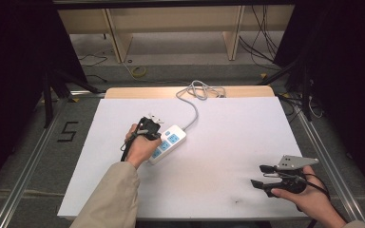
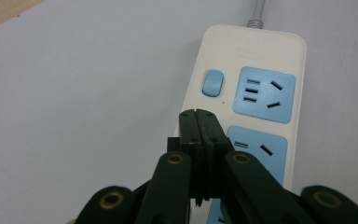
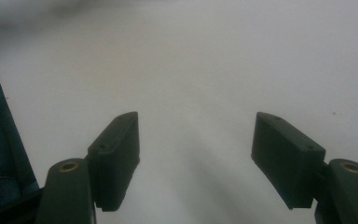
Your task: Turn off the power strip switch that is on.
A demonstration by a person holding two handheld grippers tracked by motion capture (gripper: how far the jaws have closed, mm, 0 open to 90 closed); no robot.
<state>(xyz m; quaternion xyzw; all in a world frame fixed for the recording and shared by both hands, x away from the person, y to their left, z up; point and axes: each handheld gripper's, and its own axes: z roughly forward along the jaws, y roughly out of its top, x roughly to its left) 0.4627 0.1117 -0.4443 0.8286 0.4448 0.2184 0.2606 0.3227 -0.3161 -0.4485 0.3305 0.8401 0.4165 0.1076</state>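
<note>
Nearest me in the high view, my right gripper hangs low over the front right of the white worktop, held in the right hand, its grey three-cornered plate on top. In the right gripper view its jaws stand wide apart with nothing between them, only bare white surface below; a strip of blue cloth shows at the left edge of that view.

Farther in and to the left, a beige sleeve leads up to the left hand, which holds my left gripper over the power strip. In the left gripper view the jaws are pressed together, tip to tip, with nothing held between them. They sit above the cream body of the strip, just short of its blue rocker switch; I cannot tell whether the tips touch the casing. Beside the switch lies a blue socket panel, and a second blue panel sits nearer, partly covered by the jaws.

The power strip lies at a slant near the middle of the worktop, left of centre. Its grey cable runs from the far end toward the back edge, where it is bunched in loose loops on the bare wooden strip behind the white sheet.

Beyond the worktop, a grey floor carries wooden shelf frames and dark loose cables.
</note>
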